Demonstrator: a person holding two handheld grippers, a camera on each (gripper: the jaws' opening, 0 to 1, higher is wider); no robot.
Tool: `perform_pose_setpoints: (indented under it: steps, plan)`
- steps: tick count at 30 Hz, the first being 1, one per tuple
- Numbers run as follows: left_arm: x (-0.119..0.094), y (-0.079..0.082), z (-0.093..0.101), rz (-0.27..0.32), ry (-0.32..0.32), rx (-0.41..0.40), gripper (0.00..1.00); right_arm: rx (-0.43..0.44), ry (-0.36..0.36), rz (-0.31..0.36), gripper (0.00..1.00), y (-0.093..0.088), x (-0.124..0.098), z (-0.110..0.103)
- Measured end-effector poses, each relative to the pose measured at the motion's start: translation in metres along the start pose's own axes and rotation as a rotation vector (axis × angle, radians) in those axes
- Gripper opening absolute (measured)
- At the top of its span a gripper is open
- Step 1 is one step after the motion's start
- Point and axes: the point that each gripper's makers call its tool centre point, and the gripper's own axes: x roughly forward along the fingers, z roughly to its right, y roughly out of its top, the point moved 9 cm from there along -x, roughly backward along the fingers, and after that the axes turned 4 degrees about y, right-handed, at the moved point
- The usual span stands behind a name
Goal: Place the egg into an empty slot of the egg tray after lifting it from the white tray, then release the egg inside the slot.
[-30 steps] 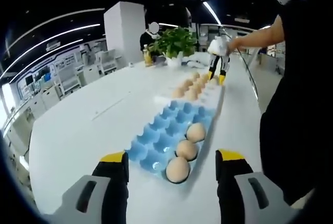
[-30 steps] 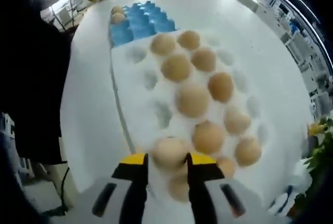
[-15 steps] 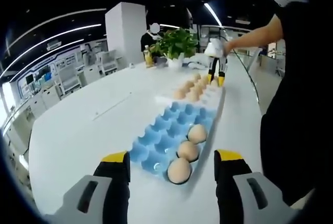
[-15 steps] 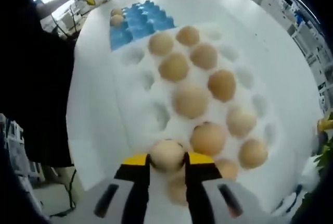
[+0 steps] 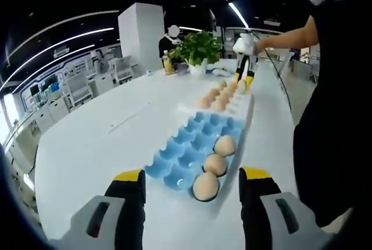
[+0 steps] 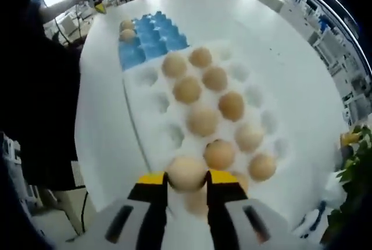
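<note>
Blue egg tray: 3 eggs along one edge. White tray: about 9 eggs. Right gripper clamps egg; eggs beneath partly hidden. Left gripper wide, empty.

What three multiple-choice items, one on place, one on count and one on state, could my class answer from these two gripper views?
1. Where do the eggs in the blue egg tray lie?
A. In a row along one long edge
B. Spread over every slot
C. Stacked in the middle

2. How many eggs sit in the blue egg tray?
A. One
B. Three
C. Six

3. What is the right gripper doing?
A. Hanging open over bare table
B. Shut on an egg
C. Gripping the plant

Answers:
1. A: in the left gripper view the eggs line the tray's edge nearest the person's dark clothing, the other slots being empty.
2. B: three eggs can be counted there.
3. B: in the right gripper view its yellow-tipped jaws press both sides of the egg, above the white tray.
</note>
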Motion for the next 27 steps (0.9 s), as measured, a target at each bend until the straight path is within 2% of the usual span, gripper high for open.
perform_pose_setpoints:
  steps: [7, 19, 27]
  plan:
    - [-0.001, -0.005, 0.0, -0.015, -0.001, 0.0, 0.66, -0.013, -0.001, 0.011, 0.25, 0.006, -0.004, -0.006]
    - [-0.003, -0.005, 0.0, -0.009, 0.013, 0.007, 0.69, -0.04, -0.008, 0.006, 0.25, 0.012, -0.007, -0.009]
    - [-0.002, -0.006, 0.002, -0.018, 0.006, 0.018, 0.69, -0.071, 0.01, 0.023, 0.25, 0.024, -0.004, -0.017]
